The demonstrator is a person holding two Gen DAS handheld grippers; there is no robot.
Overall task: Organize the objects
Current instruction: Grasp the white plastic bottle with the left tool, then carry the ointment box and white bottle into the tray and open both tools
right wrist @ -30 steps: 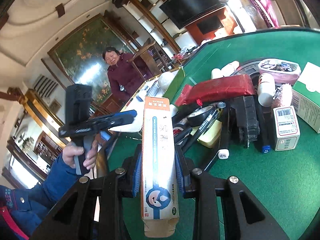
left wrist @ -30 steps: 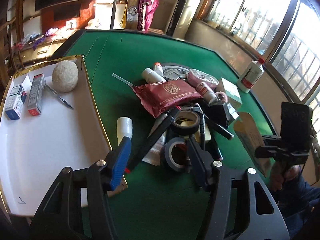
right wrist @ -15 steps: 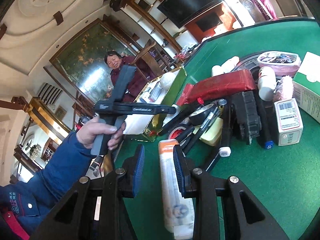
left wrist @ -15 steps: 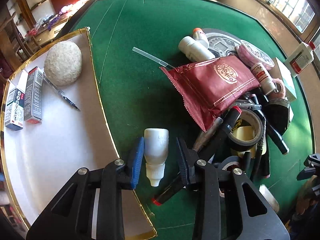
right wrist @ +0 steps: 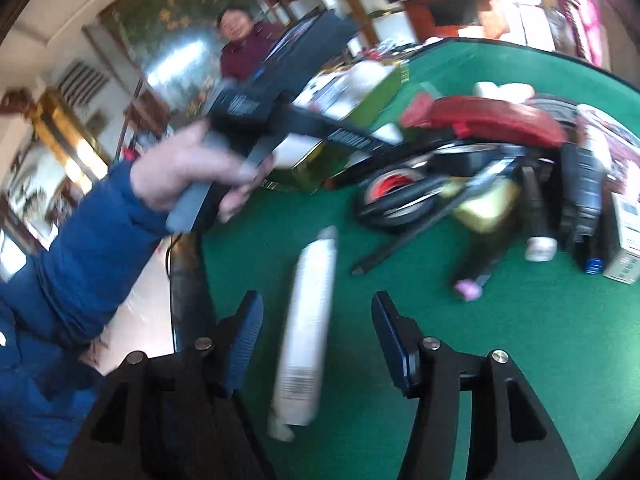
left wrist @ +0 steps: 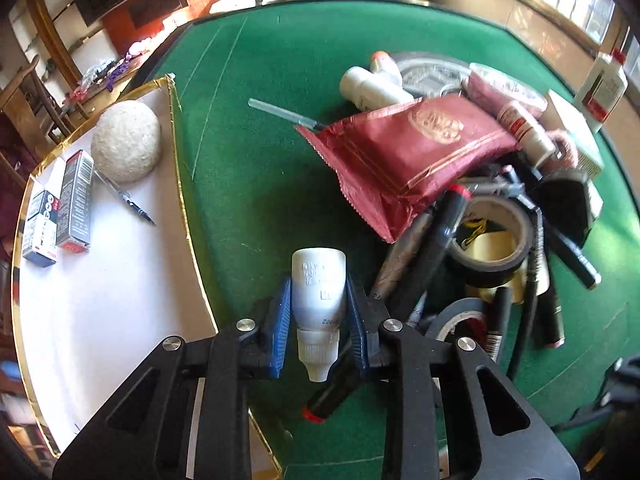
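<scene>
A small white dropper bottle (left wrist: 318, 268) lies cap-towards-me on the green felt table (left wrist: 256, 184), beside the tray's gold edge. My left gripper (left wrist: 318, 304) points steeply down over it; its jaws are closing and the blue pads (left wrist: 282, 312) press both sides of the bottle. In the blurred right wrist view a long white and orange box (right wrist: 304, 360) lies on the felt between the fingers of my right gripper (right wrist: 316, 304). Those jaws are opening, and the pads stand well clear of the box.
A white tray (left wrist: 120, 300) with a gold rim holds a rough pale ball (left wrist: 126, 146), two small boxes (left wrist: 74, 200) and a pen (left wrist: 128, 200). A pile with a red pouch (left wrist: 408, 156), tape rolls (left wrist: 492, 240), markers and white bottles (left wrist: 372, 88) fills the table's right. A seated person (right wrist: 244, 48) is beyond.
The left gripper came down over the white bottle and its jaws narrowed onto it. The right gripper swung, let go of the long box and spread its jaws; the box now lies on the felt.
</scene>
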